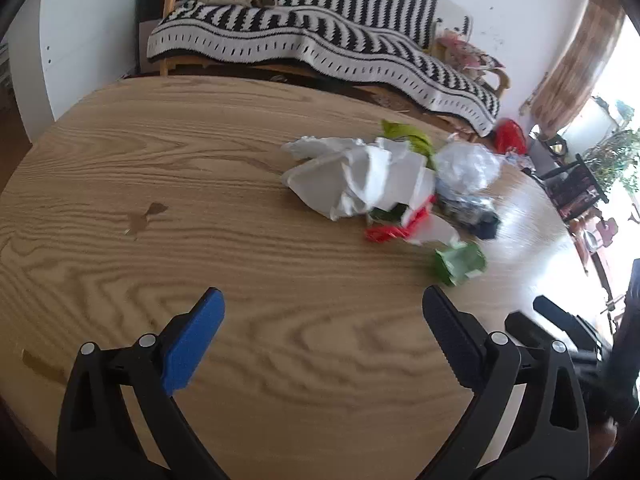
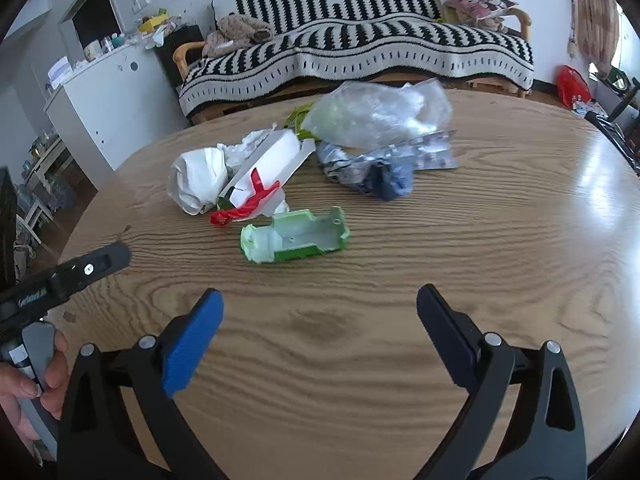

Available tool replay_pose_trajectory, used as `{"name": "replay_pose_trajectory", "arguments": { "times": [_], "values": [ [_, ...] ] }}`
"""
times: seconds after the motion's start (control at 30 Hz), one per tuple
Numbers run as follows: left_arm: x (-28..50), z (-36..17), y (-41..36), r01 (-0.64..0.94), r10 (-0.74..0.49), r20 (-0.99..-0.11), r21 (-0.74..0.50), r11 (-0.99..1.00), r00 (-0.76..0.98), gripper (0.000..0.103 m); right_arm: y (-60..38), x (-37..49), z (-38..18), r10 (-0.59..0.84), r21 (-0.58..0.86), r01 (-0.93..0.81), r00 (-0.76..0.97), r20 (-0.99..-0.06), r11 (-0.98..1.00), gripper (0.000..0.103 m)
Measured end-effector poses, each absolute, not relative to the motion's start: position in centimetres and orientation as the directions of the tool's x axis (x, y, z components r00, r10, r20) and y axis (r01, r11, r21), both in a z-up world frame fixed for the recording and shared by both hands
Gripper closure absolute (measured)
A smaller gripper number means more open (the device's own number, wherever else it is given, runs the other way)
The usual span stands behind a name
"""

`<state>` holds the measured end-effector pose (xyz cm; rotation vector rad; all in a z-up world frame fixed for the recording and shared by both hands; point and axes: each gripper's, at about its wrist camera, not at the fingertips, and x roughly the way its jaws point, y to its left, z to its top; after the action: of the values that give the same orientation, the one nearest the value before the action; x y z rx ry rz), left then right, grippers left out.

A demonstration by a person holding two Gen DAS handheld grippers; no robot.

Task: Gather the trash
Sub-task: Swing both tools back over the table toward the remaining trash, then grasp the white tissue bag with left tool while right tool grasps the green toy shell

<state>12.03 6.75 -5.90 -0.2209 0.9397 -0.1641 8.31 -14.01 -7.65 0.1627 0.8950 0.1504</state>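
A heap of trash lies on the round wooden table (image 2: 500, 240). It holds crumpled white paper (image 2: 200, 180), a white carton (image 2: 272, 160), a red ribbon (image 2: 248, 204), a green plastic shell (image 2: 296, 236), a clear plastic bag (image 2: 380, 116), foil blister packs (image 2: 424, 156) and a dark blue wad (image 2: 392, 180). In the left wrist view the white paper (image 1: 360, 176), red ribbon (image 1: 392, 228) and green shell (image 1: 460, 264) lie ahead to the right. My left gripper (image 1: 320, 304) is open and empty above the table. My right gripper (image 2: 318, 304) is open and empty, short of the green shell.
A sofa with a black-and-white striped blanket (image 2: 360, 52) stands behind the table. A white cabinet (image 2: 116, 92) is at the left. A red bag (image 2: 572, 84) lies on the floor at the right. The other gripper (image 2: 80, 268) shows at the left of the right wrist view.
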Motion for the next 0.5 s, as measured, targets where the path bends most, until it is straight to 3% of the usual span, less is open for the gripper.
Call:
{"name": "replay_pose_trajectory", "arguments": {
  "times": [0.5],
  "values": [
    [20.5,-9.3,5.7,-0.025,-0.221,-0.791,-0.286,0.958,0.570,0.006,-11.4,14.6,-11.0,0.188,0.156,-0.105,0.589,-0.786,0.982,0.008]
  ]
}}
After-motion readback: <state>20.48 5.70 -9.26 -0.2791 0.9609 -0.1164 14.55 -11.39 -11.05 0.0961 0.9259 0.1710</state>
